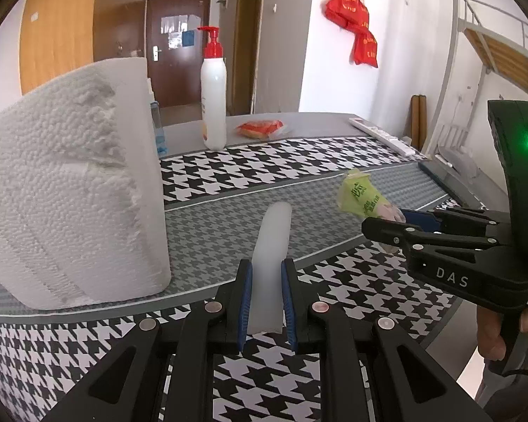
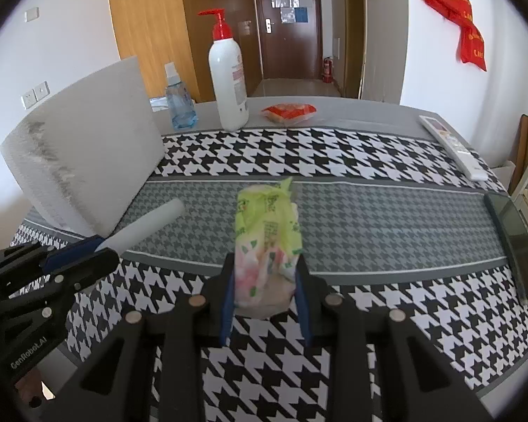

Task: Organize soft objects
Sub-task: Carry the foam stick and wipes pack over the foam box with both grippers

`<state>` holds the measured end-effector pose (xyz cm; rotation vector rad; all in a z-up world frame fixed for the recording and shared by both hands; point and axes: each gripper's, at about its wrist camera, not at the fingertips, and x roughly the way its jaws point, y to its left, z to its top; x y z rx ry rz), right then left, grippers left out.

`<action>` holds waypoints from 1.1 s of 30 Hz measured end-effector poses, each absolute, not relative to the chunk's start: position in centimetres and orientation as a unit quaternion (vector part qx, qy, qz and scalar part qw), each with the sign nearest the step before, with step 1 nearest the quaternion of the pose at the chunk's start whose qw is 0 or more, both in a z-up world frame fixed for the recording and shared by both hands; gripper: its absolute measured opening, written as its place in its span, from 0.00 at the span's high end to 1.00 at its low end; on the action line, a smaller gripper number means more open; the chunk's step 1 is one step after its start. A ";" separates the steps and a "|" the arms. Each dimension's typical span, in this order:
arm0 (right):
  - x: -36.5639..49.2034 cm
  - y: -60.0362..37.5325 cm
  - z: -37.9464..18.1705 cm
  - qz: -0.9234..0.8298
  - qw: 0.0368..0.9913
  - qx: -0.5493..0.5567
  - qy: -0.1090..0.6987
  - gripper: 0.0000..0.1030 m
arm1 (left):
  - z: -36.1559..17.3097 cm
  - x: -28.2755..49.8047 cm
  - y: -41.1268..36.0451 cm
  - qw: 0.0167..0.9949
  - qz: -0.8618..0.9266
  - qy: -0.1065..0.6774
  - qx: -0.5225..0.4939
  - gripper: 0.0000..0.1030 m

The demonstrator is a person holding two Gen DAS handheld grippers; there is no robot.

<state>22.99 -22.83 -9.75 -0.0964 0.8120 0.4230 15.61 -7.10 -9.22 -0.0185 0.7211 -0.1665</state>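
Note:
My left gripper (image 1: 266,302) is shut on a white foam strip (image 1: 272,242) that sticks forward over the houndstooth cloth (image 1: 299,165). The same left gripper (image 2: 100,246) shows in the right wrist view at lower left, with the white foam strip (image 2: 148,225) pointing toward the middle. My right gripper (image 2: 265,299) is shut on a green tissue packet (image 2: 267,232), held a little above the cloth. In the left wrist view the right gripper (image 1: 397,219) comes in from the right with the green tissue packet (image 1: 360,195). A large white foam block (image 1: 70,183) leans at the left.
At the table's far edge stand a white pump bottle (image 2: 228,81) with a red top, a small blue spray bottle (image 2: 179,102) and a red packet (image 2: 288,112). A white remote (image 2: 452,146) and a dark phone (image 2: 514,242) lie at the right. A hand (image 1: 492,337) holds the right gripper.

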 end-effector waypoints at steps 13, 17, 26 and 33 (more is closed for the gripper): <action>21.3 -23.2 -8.8 0.203 0.903 -0.040 0.377 0.67 | -8.5 14.9 -7.0 0.939 -0.075 0.335 -0.003 0.83; 20.8 -23.2 -8.2 0.203 0.906 -0.040 0.369 0.67 | -8.0 14.7 -6.8 0.942 -0.073 0.328 -0.003 0.83; 20.2 -23.1 -7.1 0.207 0.913 -0.036 0.350 0.67 | -6.7 14.1 -6.4 0.948 -0.068 0.311 0.001 0.83; 19.6 -22.9 -6.2 0.209 0.917 -0.039 0.336 0.67 | -6.0 13.9 -6.3 0.952 -0.068 0.300 0.003 0.83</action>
